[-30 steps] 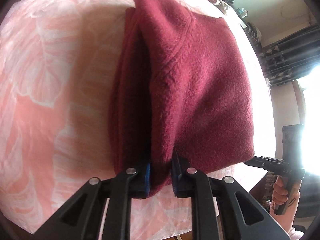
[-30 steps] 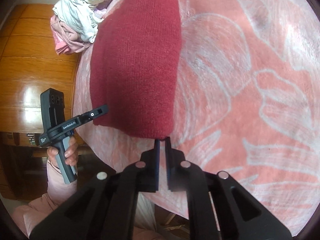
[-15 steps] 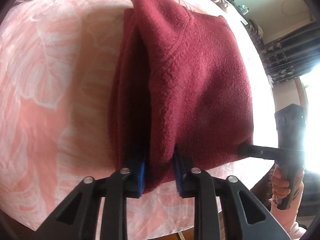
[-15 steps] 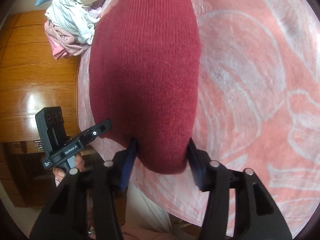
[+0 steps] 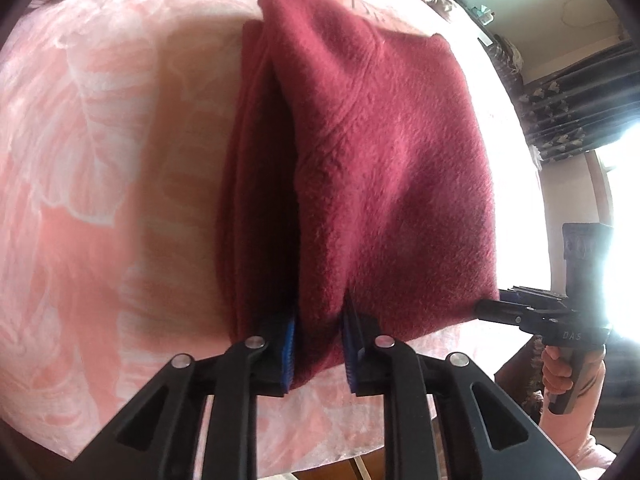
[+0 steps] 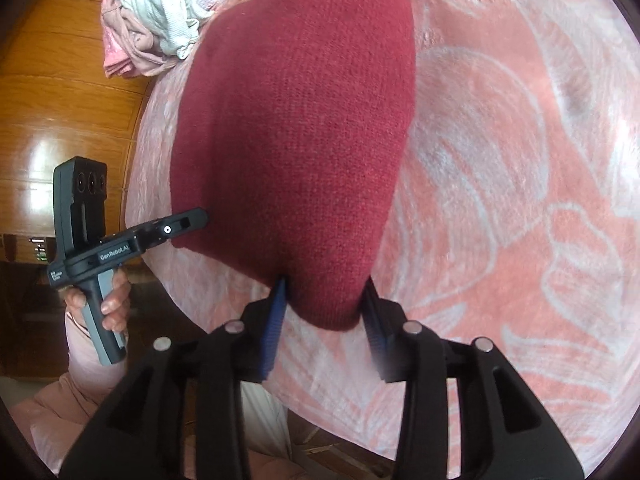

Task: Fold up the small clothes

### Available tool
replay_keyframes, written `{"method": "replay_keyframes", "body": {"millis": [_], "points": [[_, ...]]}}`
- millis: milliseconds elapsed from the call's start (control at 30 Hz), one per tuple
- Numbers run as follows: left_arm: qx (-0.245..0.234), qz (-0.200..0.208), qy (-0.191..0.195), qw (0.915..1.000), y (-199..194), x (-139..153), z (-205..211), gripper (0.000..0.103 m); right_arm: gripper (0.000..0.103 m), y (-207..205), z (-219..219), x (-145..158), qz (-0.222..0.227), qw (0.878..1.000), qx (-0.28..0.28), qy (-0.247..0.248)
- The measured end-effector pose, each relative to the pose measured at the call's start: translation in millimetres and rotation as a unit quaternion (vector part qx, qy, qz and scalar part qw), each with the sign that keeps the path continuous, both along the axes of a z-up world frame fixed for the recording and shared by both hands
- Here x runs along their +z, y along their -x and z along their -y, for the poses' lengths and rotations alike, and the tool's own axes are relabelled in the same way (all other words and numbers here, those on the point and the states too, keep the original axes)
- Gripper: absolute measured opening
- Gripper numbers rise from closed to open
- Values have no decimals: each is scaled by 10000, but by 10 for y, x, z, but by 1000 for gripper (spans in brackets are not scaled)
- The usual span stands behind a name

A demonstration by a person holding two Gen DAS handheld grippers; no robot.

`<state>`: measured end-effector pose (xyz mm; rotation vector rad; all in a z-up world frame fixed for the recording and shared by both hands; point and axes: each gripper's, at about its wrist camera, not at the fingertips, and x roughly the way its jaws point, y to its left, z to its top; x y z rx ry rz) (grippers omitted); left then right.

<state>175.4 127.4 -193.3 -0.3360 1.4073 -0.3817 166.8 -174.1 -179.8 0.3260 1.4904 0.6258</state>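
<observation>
Left wrist view: the left tool has its fingers pressed onto the near hem of the maroon sweater, pinching a ridge of knit. Right wrist view: the right tool straddles the other near corner, fingers spread wide, fabric between them but seemingly not yet clamped. The sweater lies folded on the pink floral counter. Judged step: gripping for another fold; next, close right, lift together. A clothes pile sits beyond, clear.
</observation>
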Motion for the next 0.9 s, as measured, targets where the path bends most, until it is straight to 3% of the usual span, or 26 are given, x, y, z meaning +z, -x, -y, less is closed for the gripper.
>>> {"method": "replay_keyframes", "body": {"millis": [33,67,100,200,300,400,500,700,900], "points": [[76,127,38,9999,-47,110,-59,36,45,-40,53,83,102,9999,-26,-23],[174,263,42,9995,-98,201,-120,54,48,-106,91,154,172,9998,-90,-68],[279,435,-6,9987,-183,295,-180,63,53,-181,135,214,249,9995,-161,-78],[429,607,-220,9970,-515,390,-268,70,53,-488,192,387,542,9978,-362,121],[468,394,-207,9979,-900,306,-283,71,56,-804,192,444,697,9963,-444,250],[425,316,-17,9986,-1185,192,-223,71,64,-1064,127,397,769,9956,-436,319],[397,201,322,9985,-1454,57,-151,71,65,-1285,79,290,678,9963,-467,252],[543,-46,787,9954,-1662,-206,-63,71,69,-1506,-24,127,562,9969,-484,272],[481,-169,711,9962,-1753,-332,-12,77,72,-1549,-85,15,518,9971,-415,372]]}}
